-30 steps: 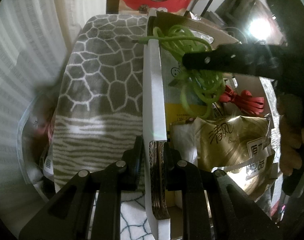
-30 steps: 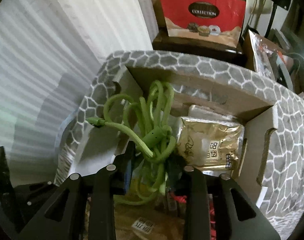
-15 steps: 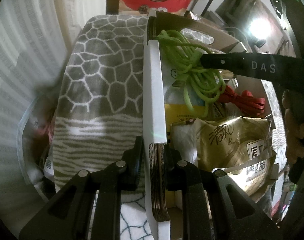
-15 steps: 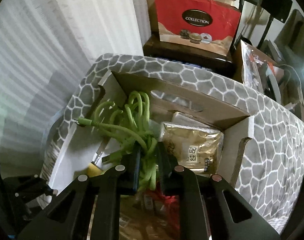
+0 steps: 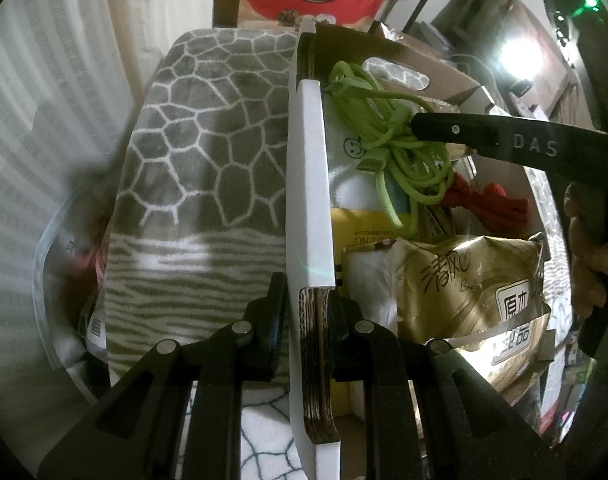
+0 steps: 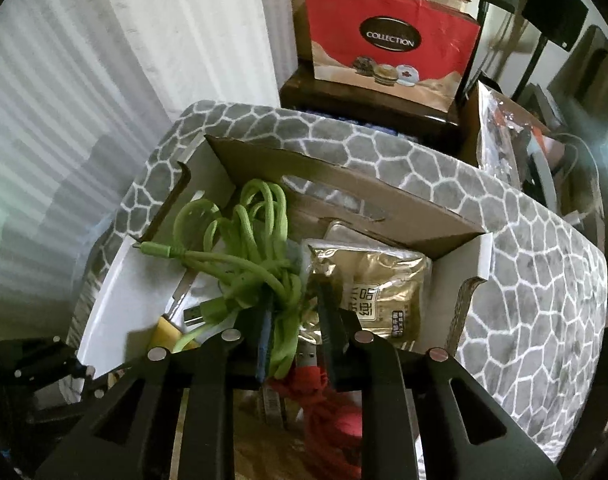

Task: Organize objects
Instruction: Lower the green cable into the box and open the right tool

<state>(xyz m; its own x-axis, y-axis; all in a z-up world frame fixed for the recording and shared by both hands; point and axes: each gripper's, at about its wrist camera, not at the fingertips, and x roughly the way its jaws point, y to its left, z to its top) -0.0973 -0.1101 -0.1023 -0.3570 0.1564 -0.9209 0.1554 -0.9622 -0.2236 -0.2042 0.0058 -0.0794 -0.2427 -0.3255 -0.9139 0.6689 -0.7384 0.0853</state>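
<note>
Corrugated cardboard box (image 5: pixel 308 208) (glossy foil packet (image 5: pixel 464 280))

A grey blanket (image 6: pixel 504 256) (pale honeycomb lines) covered the supporting surface, and an open cardboard box (image 6: pixel 344 184) sat directly on it

White curtain (image 6: pixel 115 80) left; dark wooden stand (image 6: pixel 368 100) behind; bright lamp (image 5: pixel 516 54) right.

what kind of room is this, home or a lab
Most likely a lived-in home room, perhaps a living room or bedroom: pale curtains, a grey patterned blanket under a cardboard box of odds and ends, and a red gift bag behind.
</note>
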